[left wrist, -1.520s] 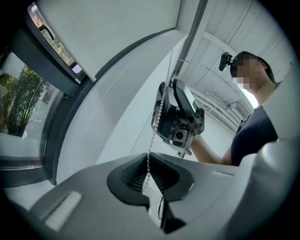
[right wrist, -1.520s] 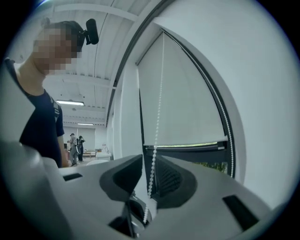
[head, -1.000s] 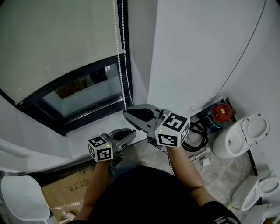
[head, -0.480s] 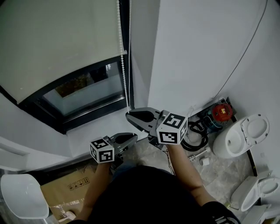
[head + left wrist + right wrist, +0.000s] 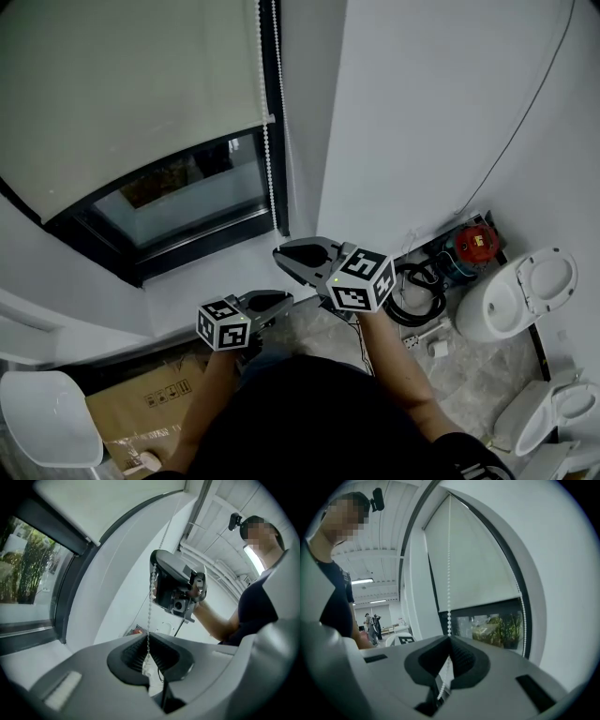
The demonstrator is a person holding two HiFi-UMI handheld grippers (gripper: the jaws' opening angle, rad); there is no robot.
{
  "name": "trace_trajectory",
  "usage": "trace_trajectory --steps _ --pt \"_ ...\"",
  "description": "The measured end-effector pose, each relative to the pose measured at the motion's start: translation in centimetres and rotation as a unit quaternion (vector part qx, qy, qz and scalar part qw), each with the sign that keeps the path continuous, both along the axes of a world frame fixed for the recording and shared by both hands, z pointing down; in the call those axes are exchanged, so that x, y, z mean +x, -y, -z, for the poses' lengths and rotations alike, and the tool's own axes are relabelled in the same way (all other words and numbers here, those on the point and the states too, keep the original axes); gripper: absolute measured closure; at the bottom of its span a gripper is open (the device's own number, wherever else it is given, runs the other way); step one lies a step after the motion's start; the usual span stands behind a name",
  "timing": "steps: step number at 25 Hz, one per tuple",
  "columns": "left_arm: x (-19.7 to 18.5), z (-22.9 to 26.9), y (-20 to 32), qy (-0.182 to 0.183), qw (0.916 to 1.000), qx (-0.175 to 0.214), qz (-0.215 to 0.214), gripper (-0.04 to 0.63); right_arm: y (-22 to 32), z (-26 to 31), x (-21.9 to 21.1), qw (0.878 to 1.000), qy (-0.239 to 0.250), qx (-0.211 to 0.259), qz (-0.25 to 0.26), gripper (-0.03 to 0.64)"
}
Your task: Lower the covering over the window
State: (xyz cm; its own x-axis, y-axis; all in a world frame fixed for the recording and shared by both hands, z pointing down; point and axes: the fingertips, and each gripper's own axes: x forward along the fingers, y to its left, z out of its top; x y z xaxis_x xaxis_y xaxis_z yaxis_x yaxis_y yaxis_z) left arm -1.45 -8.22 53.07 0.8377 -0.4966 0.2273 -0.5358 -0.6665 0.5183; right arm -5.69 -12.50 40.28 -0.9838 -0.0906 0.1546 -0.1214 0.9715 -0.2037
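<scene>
A cream roller blind [image 5: 122,94] covers most of the window, leaving a strip of glass [image 5: 178,192] bare above the dark frame. Its white bead chain [image 5: 270,141] hangs along the right side of the frame. My right gripper [image 5: 279,255] is shut on the bead chain, just below the window's lower right corner. My left gripper [image 5: 289,299] is shut on the same chain a little lower. In the left gripper view the chain [image 5: 150,611] runs from the right gripper [image 5: 176,590] down into my left gripper [image 5: 148,638]. In the right gripper view the chain [image 5: 449,573] enters my right gripper [image 5: 449,640] in front of the blind [image 5: 473,564].
A white sill [image 5: 202,274] lies under the window and a white wall [image 5: 422,112] stands to its right. On the floor are a red device [image 5: 473,239], a black hose coil [image 5: 417,286], two toilets [image 5: 520,286] [image 5: 553,412], a cardboard box [image 5: 141,412] and a white seat [image 5: 47,422].
Both grippers have sunk lower in the head view, still closed on the bead chain. The blind's lower edge looks almost the same.
</scene>
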Motion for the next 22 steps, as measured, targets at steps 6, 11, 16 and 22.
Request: trace_trajectory --steps 6,11,16,22 --pt "0.1 -1.2 -0.8 -0.004 0.9999 -0.015 0.001 0.574 -0.1 -2.0 0.1 1.0 -0.019 -0.011 -0.002 0.604" --pt "-0.4 0.0 -0.2 -0.025 0.9995 0.006 0.015 0.572 -0.2 -2.5 0.1 1.0 -0.018 -0.02 0.003 0.604" --pt "-3.5 5.0 1.3 -0.086 0.9924 0.062 0.062 0.545 -0.4 -2.6 0.1 1.0 -0.02 -0.022 0.01 0.604" --pt "-5.5 10.1 2.2 -0.003 0.9888 0.132 0.069 0.479 -0.5 -2.6 -0.2 0.999 -0.019 -0.023 0.016 0.603"
